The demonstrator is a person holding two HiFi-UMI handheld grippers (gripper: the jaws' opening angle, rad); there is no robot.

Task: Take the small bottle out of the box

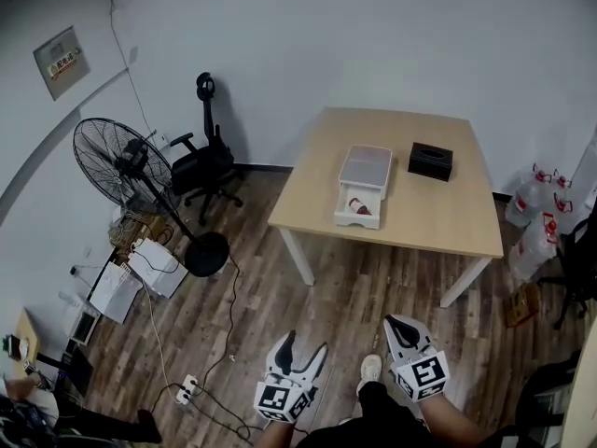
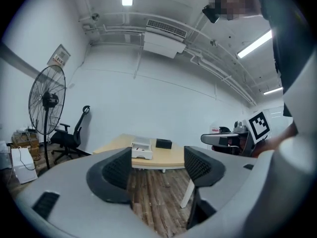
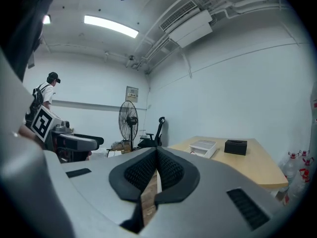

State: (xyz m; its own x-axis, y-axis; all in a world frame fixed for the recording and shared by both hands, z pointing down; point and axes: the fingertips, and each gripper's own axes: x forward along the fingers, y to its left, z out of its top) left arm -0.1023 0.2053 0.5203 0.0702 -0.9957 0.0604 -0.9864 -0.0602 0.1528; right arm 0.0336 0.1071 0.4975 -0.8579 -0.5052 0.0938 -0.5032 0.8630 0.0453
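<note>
A white box (image 1: 363,186) lies on the wooden table (image 1: 438,215), its drawer pulled out toward me. Inside the drawer shows a small reddish-brown thing, likely the small bottle (image 1: 358,207). Both grippers hang low over the floor, well short of the table. My left gripper (image 1: 303,350) is open with nothing between its jaws; in the left gripper view (image 2: 157,167) the white box (image 2: 141,150) sits far ahead. My right gripper (image 1: 401,329) is shut and empty; its own view (image 3: 157,170) shows the white box (image 3: 203,147) off to the right.
A black box (image 1: 430,161) stands on the table right of the white one. A standing fan (image 1: 123,164), an office chair (image 1: 207,161), cables and a power strip (image 1: 187,390) occupy the floor at left. Water jugs (image 1: 536,217) stand at right. A person (image 3: 43,97) stands far off.
</note>
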